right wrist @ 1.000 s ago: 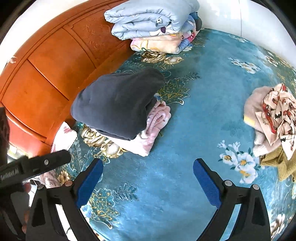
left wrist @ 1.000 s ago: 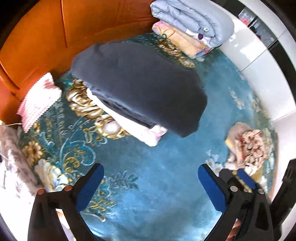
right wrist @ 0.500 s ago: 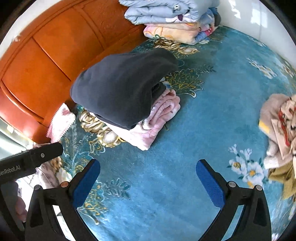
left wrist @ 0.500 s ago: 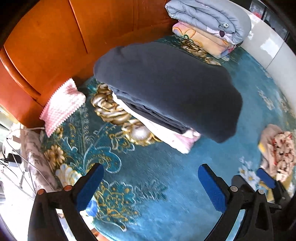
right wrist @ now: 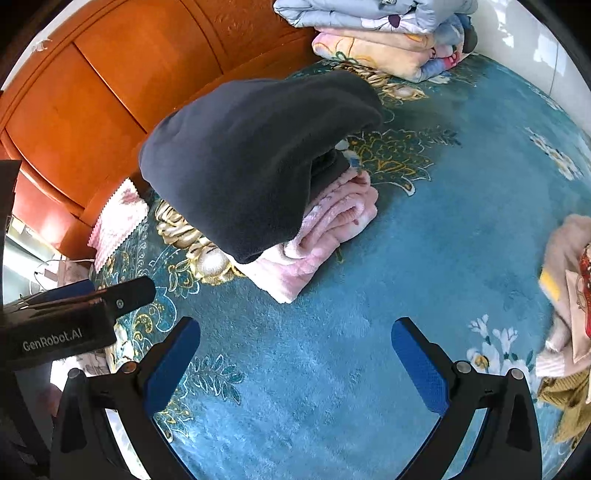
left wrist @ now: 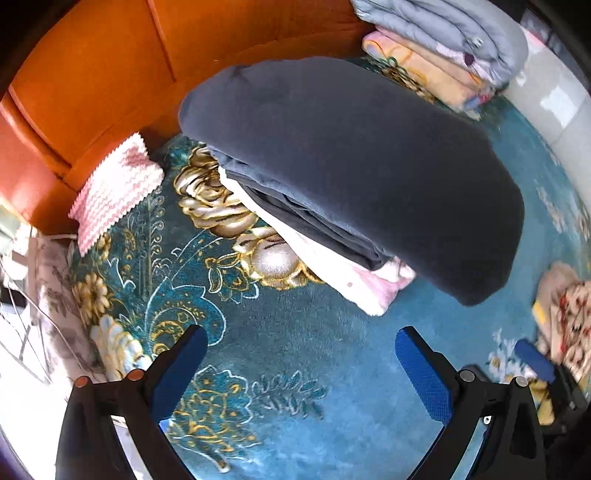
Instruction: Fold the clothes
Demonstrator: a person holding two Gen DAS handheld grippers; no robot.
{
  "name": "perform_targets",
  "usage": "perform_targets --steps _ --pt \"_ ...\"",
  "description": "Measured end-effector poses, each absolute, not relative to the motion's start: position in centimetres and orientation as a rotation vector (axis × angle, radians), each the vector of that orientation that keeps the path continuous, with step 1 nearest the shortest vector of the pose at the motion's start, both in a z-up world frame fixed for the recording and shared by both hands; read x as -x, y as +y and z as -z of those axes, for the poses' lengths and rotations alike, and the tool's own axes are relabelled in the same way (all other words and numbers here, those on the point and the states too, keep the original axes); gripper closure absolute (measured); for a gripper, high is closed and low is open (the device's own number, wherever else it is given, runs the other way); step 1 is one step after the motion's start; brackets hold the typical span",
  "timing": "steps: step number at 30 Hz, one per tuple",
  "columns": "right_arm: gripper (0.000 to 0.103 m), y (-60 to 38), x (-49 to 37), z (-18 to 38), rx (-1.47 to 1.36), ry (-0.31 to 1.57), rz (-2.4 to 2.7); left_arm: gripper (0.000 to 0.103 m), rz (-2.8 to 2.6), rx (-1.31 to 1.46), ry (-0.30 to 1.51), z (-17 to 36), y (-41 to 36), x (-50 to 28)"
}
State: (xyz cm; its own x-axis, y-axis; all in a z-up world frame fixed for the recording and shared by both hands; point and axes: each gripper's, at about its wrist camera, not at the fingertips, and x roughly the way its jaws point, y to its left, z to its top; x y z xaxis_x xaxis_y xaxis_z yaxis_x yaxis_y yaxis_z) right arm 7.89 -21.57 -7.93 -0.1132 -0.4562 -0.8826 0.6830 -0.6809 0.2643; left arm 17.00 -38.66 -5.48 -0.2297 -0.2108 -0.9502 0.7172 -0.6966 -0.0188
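Observation:
A folded dark grey garment [left wrist: 354,162] lies on top of a folded pink fleece garment [left wrist: 365,288] on the teal flowered bed cover [left wrist: 295,350]. The same stack shows in the right wrist view, dark garment [right wrist: 251,158] over pink one [right wrist: 325,229]. My left gripper [left wrist: 301,350] is open and empty, a short way in front of the stack. My right gripper [right wrist: 295,343] is open and empty, also in front of the stack. A heap of unfolded clothes [right wrist: 569,295] lies at the right; it also shows in the left wrist view [left wrist: 565,314].
An orange wooden headboard [left wrist: 110,74] runs behind the stack. Folded quilts [right wrist: 388,33] are piled at the far end. A pink knitted cloth [left wrist: 114,188] lies by the headboard. The left gripper's body [right wrist: 66,317] shows at the left of the right wrist view.
Both grippers have moved closer to the folded stack, which now looms larger in both views. Both stay open and empty. The clothes have not moved.

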Motion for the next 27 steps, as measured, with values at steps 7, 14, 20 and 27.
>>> perform_targets --steps 7,14,20,27 --pt "0.000 -21.9 -7.8 8.4 -1.386 0.271 1.869 0.000 1.983 -1.422 0.572 6.1 -38.7 -16.6" --pt "0.000 -22.3 -8.0 8.7 -1.388 0.291 1.851 0.000 1.987 -1.470 0.539 6.8 -38.4 -16.2" --pt "0.000 -22.3 -8.1 8.7 -1.385 0.298 1.853 0.000 1.979 -1.480 0.551 7.1 -38.5 -16.0" --pt "0.000 -22.2 -8.2 8.6 -1.386 0.290 1.860 0.000 2.001 -1.479 0.576 7.1 -38.5 -16.1"
